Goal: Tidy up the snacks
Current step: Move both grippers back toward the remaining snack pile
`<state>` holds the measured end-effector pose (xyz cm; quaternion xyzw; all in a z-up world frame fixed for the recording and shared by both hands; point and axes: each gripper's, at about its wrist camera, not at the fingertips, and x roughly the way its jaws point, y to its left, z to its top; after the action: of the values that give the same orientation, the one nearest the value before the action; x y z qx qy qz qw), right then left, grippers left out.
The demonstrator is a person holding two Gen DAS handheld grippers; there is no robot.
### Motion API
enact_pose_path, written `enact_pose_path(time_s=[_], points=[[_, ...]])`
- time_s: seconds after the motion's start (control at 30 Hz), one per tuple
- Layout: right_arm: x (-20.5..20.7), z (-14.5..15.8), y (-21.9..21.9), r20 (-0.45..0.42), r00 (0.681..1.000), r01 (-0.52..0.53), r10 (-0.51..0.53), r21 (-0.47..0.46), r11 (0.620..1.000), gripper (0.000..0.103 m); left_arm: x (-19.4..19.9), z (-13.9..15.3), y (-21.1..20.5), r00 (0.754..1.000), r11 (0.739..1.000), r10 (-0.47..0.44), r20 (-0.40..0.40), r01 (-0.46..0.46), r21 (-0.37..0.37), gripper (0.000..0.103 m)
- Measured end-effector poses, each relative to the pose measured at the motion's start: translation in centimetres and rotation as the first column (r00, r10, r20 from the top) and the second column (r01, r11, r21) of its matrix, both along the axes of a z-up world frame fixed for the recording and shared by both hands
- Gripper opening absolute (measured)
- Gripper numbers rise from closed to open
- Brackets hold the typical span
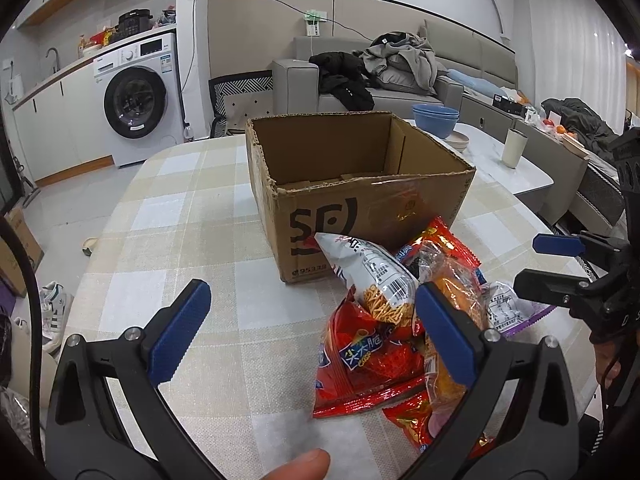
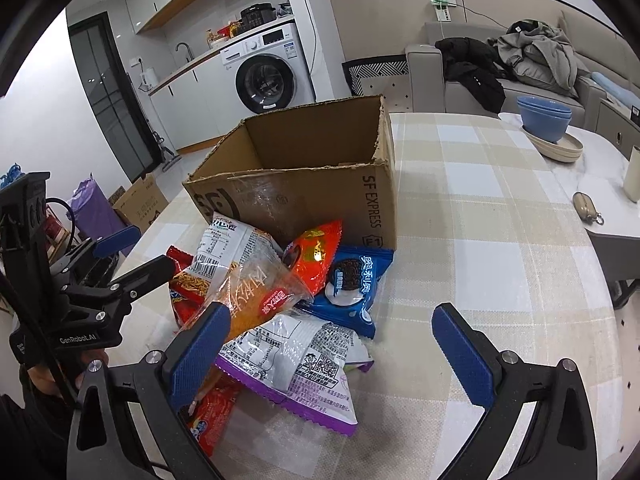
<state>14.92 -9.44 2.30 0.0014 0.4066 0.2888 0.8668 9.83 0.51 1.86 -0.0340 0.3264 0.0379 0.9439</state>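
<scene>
Snacks [image 2: 280,304] are all piled beside the empty box [image 2: 304,184]; nothing is held by either wide-open hand-held gripper, left [image 1: 312,336] or right [image 2: 340,352].

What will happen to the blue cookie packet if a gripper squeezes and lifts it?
The blue Oreo packet would probably crinkle and feel slippery, since its wrapper looks shiny and thin. It looks small and flat, so it is likely light. The cookies inside may crack under a hard pinch. It leans on other snack bags, so those might shift when it lifts.
</scene>
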Motion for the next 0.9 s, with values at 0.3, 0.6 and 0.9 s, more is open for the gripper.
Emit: enact_pose_path(time_s=[0.3, 0.6, 0.9], points=[[0.0, -1.5, 1.1, -0.043, 0.999, -0.022, 0.019, -0.078, 0.997, 0.103, -0.9, -1.1, 0.8, 1.0, 1.0, 0.009, -0.021, -0.009, 0.0, 0.102], [0.3, -3.2, 1.0, -0.109, 0.994, -0.042, 0.03, -0.111, 0.993, 0.103, -1.0, -2.2, 2.4, 0.999, 0.999, 0.014, -0.049, -0.015, -0.038, 0.102], [0.2, -4.9, 1.0, -0.156, 0.986, 0.035, -0.051, -0.1, 0.994, 0.102, -0.3, -3.5, 1.9, 0.997, 0.999, -0.008, -0.078, 0.004, -0.047, 0.102]])
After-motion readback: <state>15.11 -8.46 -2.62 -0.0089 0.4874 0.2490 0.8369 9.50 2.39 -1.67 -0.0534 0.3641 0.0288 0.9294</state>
